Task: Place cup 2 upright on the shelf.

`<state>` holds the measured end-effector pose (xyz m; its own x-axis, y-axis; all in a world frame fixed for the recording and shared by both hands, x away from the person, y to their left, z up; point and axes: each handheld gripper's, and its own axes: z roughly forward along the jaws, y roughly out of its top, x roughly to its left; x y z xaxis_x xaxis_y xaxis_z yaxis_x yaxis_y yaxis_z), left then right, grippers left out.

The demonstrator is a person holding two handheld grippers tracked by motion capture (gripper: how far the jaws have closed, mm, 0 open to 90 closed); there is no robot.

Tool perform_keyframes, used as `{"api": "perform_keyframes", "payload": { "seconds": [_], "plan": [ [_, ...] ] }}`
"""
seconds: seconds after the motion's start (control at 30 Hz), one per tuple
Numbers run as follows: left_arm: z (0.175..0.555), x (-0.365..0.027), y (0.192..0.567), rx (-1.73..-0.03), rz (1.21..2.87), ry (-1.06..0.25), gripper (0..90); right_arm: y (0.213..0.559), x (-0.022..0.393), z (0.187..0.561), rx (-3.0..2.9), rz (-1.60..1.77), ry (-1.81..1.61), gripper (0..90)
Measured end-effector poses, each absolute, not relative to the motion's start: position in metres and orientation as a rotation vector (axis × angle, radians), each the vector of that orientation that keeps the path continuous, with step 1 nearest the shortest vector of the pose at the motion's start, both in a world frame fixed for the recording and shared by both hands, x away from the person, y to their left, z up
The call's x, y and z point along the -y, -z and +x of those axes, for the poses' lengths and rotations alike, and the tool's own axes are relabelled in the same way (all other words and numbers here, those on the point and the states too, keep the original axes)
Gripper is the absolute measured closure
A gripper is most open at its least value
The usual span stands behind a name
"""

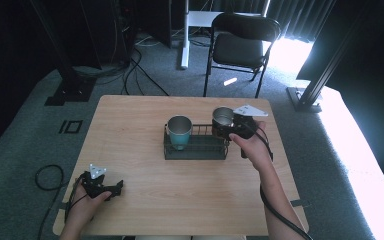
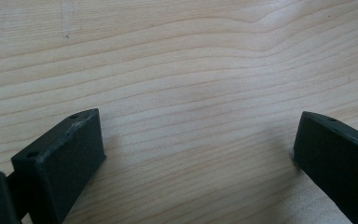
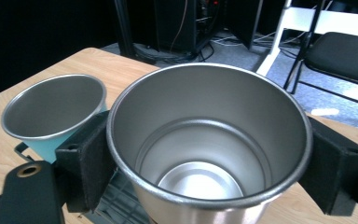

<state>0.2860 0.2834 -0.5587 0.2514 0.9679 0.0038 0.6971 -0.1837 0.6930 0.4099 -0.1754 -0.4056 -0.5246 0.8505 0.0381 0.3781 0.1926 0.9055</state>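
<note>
I see the wooden table [image 1: 130, 150] with a dark wire rack [image 1: 196, 149] near its middle. A teal cup [image 1: 179, 132] stands upright in the rack's left end. My right gripper [image 1: 228, 125] clamps a steel cup [image 1: 223, 117] by its sides, holding it upright over the rack's right end; in the right gripper view both jaws press the steel cup [image 3: 209, 140]. My left gripper [image 1: 115, 189] rests near the table's front left corner, jaws spread wide on bare wood.

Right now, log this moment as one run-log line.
right gripper: shut on steel cup, over rack | left gripper: open, on table | teal cup: in rack
</note>
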Motion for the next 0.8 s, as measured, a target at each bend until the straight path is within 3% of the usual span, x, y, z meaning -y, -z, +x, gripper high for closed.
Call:
{"api": "perform_keyframes", "payload": {
  "seconds": [0.8],
  "plan": [
    [0.286, -0.283, 0.559, -1.509, 1.954, -0.612, 2.7, 0.457, 0.137, 0.422, -2.071, 1.15, -1.266, 15.0]
  ]
}}
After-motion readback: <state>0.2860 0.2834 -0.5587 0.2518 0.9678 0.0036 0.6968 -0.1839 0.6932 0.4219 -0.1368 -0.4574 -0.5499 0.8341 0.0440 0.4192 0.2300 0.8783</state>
